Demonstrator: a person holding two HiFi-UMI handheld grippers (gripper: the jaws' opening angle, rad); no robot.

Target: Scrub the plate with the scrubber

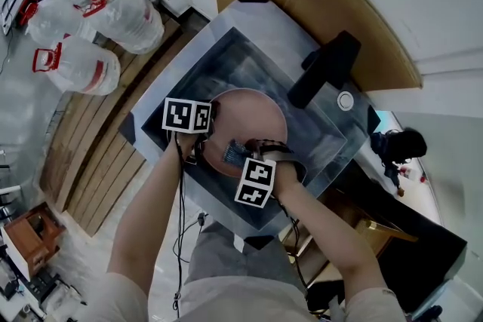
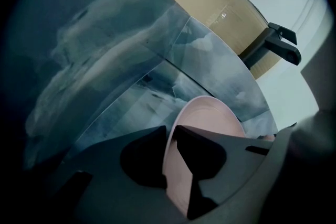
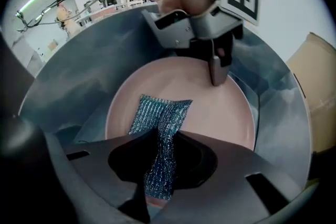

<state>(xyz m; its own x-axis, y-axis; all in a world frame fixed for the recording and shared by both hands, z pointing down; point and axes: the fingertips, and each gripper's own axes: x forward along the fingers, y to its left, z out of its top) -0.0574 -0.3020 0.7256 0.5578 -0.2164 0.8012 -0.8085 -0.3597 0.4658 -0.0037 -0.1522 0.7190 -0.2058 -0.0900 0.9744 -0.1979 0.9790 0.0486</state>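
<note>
1. The round pink plate [image 1: 253,113] sits inside the grey steel sink [image 1: 151,121] set in the counter, below the black faucet [image 1: 324,68]. Its face is turned up toward the head view.
2. The left gripper [image 2: 170,131] has its jaws narrowed onto the plate's rim, one jaw on each side of the edge. This steadies the plate at its left edge.
3. The right gripper [image 3: 163,139] has its jaws pinched on one end of the blue-green glittery mesh scrubber [image 3: 160,120].
4. The scrubber is a strip. Its long axis runs from the right jaws out across the plate, pointing toward the plate's middle and the left gripper beyond. The free end fans out flat on the pink surface, on the part of the face nearest the right gripper.
5. Both grips are set and the scrubber is on the plate, so I judge the scrubbing step to be in hand.
6. No foam, water or dirt shows on the plate, so the pictures do not tell how much of it has been scrubbed.
7. The scrubber covers only a small patch. The middle, the far side and the rim beside the left jaws likely remain to be worked.
</note>
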